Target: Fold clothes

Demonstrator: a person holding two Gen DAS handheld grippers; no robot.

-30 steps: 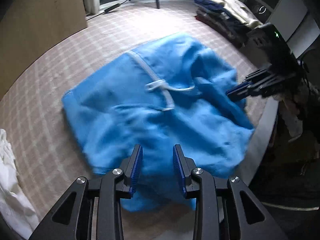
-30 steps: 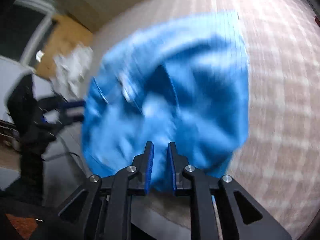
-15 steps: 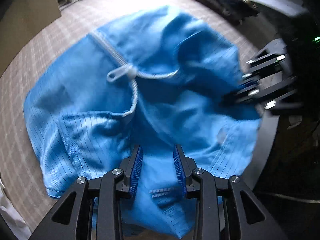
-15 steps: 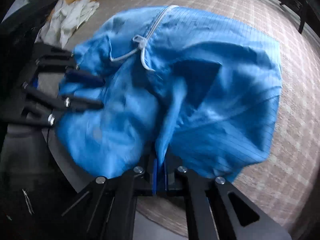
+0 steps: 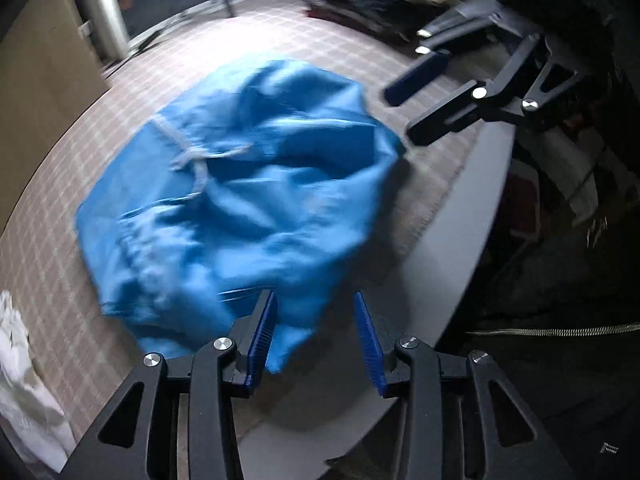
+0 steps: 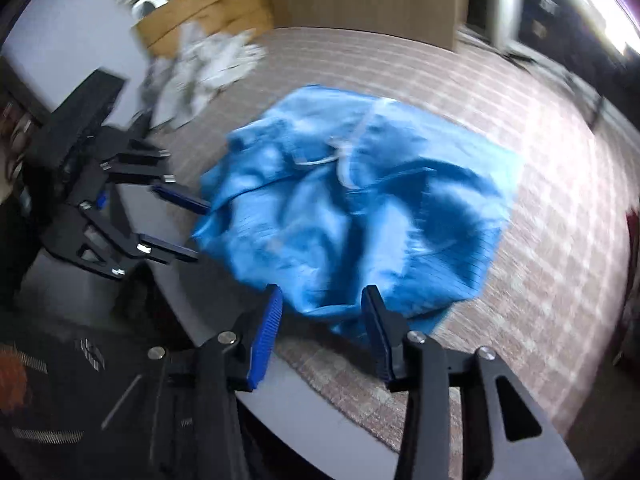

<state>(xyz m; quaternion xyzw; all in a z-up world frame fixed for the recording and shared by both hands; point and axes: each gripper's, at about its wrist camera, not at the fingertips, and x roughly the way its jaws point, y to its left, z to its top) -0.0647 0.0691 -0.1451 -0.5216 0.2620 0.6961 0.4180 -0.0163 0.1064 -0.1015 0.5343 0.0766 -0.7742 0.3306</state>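
Grippers both off the garment (image 5: 240, 216), jaws apart.
Right gripper (image 6: 322, 320), pinched on a blue fold half a second ago, has just been opening, nothing gripped; left gripper (image 5: 314, 332) has opened further too, cloth edge loose between its pads. Garment lies crumpled on checked cloth (image 5: 52, 216), at 12 o'clock from both.
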